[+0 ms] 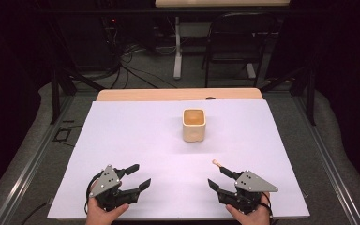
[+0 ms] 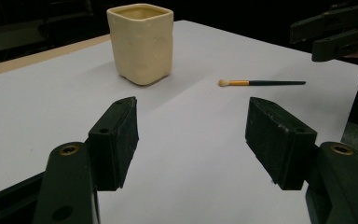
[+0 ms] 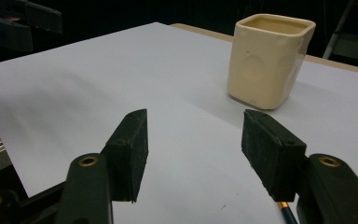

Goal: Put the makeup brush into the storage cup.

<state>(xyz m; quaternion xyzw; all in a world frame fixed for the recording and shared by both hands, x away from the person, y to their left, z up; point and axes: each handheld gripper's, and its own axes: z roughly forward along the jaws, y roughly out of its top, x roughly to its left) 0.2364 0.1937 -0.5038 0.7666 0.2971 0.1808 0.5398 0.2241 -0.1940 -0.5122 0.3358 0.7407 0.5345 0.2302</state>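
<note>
A cream square cup (image 1: 194, 124) (image 2: 141, 42) (image 3: 269, 60) stands upright on the white sheet (image 1: 136, 136), a little right of centre. A thin dark-handled brush (image 1: 217, 163) (image 2: 261, 83) with a pale tip lies flat on the sheet nearer the front right. My right gripper (image 1: 217, 176) (image 3: 193, 149) is open just behind the brush, whose handle end (image 3: 286, 212) shows beside its right jaw. My left gripper (image 1: 139, 176) (image 2: 191, 135) rests open at the front left, with nothing between its jaws. Both point toward the cup.
The sheet covers a wooden table whose bare far edge (image 1: 178, 94) shows. Behind it stand a black chair (image 1: 236, 42), a white table leg (image 1: 177, 51) and floor cables. A hand holds each gripper at the front edge.
</note>
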